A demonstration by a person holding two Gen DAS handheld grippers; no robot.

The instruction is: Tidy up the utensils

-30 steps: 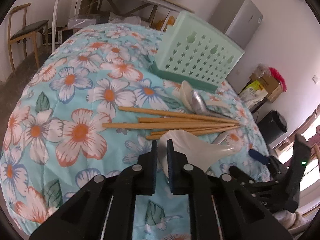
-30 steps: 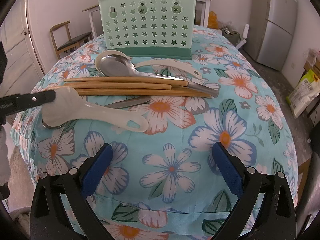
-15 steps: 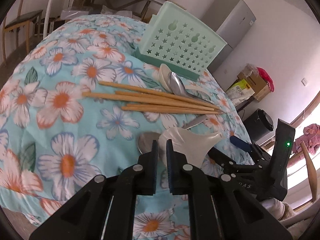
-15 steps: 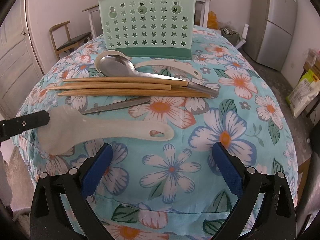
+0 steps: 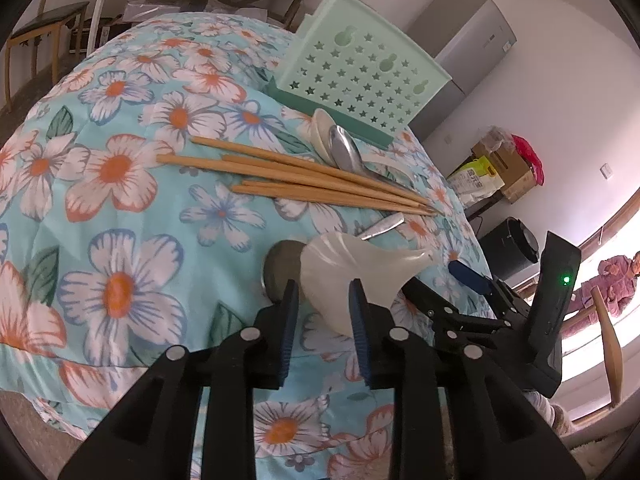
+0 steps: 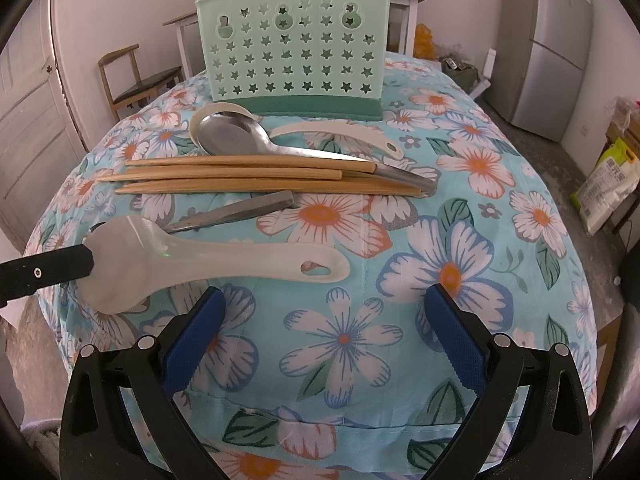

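On floral cloth [image 6: 460, 240], a translucent white rice paddle [image 6: 168, 256].

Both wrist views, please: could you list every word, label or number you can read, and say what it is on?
None can be read.
Yellow-green sack: printed characters, too blurred.
Same sack in the left wrist view: print too small.
Fridge: small sticker, unreadable.
Green holder: star holes only, no text.

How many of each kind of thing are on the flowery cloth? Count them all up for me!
Wooden chopsticks: 5 (they overlap, so one more could be hiding)
Metal spoons: 2
White plastic scoops: 2
Green holder: 1
Total: 10
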